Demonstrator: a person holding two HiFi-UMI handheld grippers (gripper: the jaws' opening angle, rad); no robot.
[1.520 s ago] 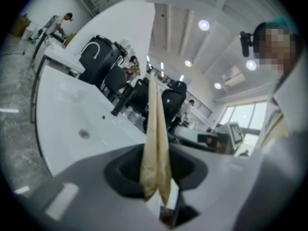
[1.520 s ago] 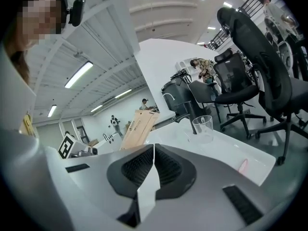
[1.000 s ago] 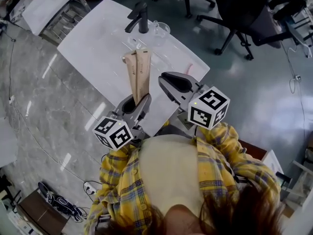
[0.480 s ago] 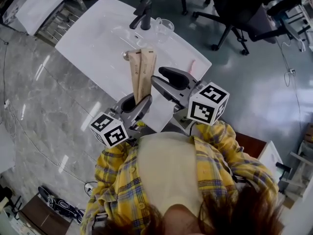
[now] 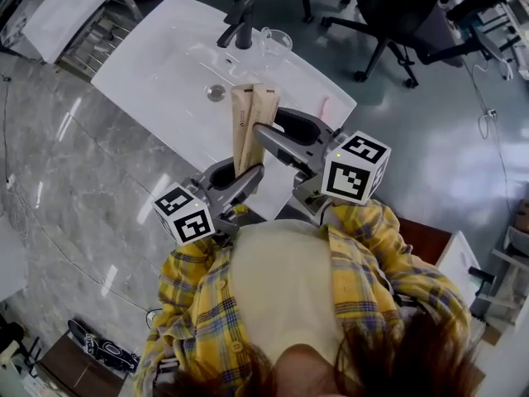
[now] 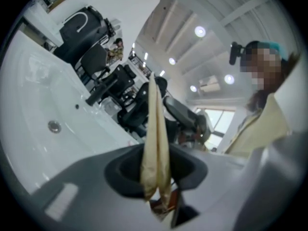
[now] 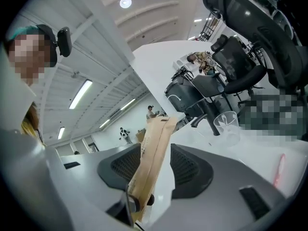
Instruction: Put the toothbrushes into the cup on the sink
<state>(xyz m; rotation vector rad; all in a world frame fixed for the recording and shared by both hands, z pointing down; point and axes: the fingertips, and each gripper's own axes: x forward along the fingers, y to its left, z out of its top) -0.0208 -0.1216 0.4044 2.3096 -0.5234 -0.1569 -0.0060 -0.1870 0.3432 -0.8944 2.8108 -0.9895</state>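
Head view: the left gripper (image 5: 234, 178) grips the lower end of two brown toothbrush packets (image 5: 252, 110), held up over the white sink (image 5: 149, 64). The clear cup (image 5: 275, 41) stands by the tap (image 5: 240, 27), well apart from them.

Left gripper view: jaws closed tight on the packets (image 6: 155, 129).

Right gripper view: the right gripper (image 7: 159, 165) has just been opening. Its jaws stand wide, with the packets (image 7: 156, 143) between them but not squeezed. A pink toothbrush (image 7: 279, 170) lies on the sink.

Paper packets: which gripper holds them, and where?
The left gripper holds the packets by their near end. The right gripper has just been opening; the packets stand between its jaws, unclamped.
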